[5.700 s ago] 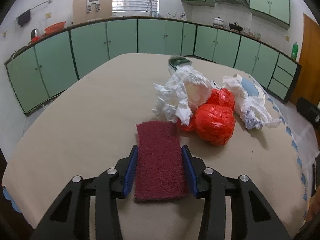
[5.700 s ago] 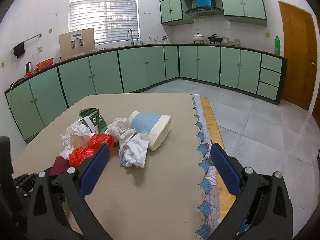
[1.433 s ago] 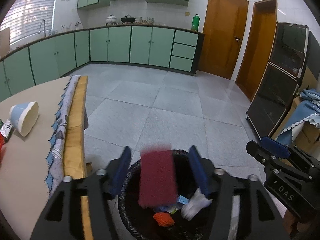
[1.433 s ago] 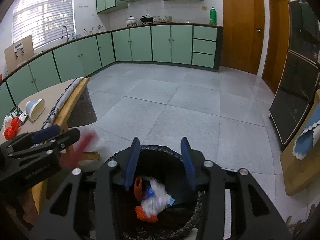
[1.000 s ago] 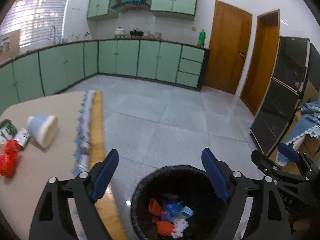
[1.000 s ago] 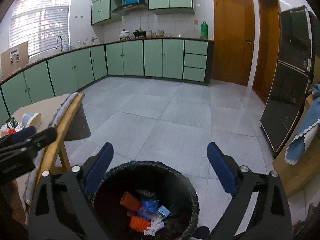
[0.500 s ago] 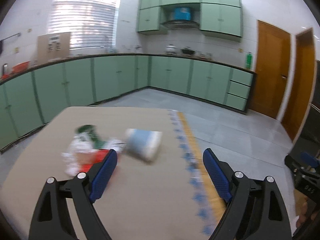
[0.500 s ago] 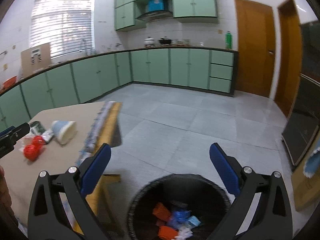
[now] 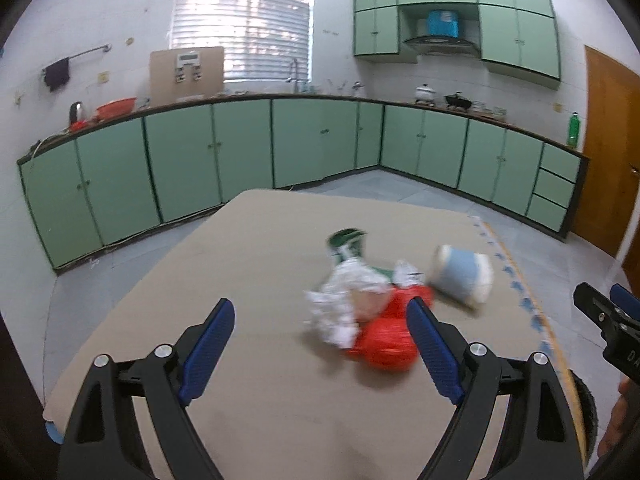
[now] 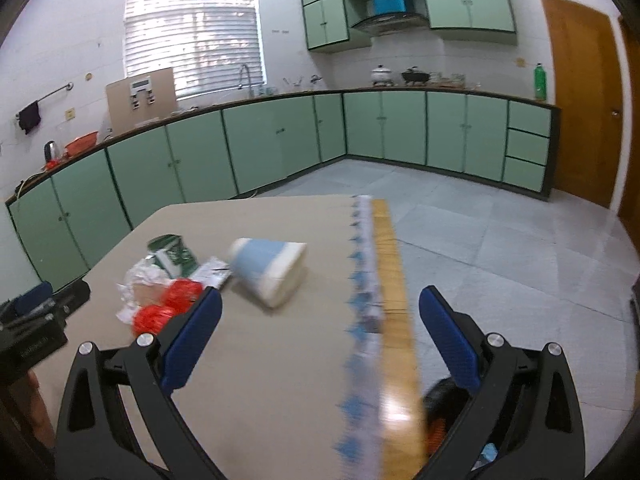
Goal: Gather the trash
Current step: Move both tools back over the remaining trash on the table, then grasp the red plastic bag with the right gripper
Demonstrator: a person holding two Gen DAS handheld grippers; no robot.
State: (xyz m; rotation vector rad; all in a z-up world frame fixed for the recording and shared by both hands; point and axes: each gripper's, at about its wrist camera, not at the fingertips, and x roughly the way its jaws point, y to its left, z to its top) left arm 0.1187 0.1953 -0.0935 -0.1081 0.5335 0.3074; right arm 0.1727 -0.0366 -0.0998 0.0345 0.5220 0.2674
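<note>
a long row of green cupboards (image 9: 248,148) runs along the far walls, under a window with blinds (image 9: 242,26). near us is a big table (image 9: 224,280) with a tan cloth. a blue zigzag trim (image 10: 360,304) runs down its right edge, blurry near the bottom.

the left gripper (image 9: 320,344) hangs over the near side of the table with its blue pads spread wide and nothing between them. the right gripper (image 10: 320,336) is spread wide too and holds nothing. its right pad hangs past the table edge, over the grey floor.

the trash sits in a small heap on the right part of the table, far from the near edge. it is blurry. there is a blue and white paper cup (image 9: 462,276) lying on its side, white crumpled paper (image 9: 340,300), red bags (image 9: 386,338), and a green packet (image 9: 346,242) at the far side. the left gripper's right pad hides part of the red bags.

a black bin (image 10: 444,416) peeks out low on the right, mostly hidden by the right gripper.
</note>
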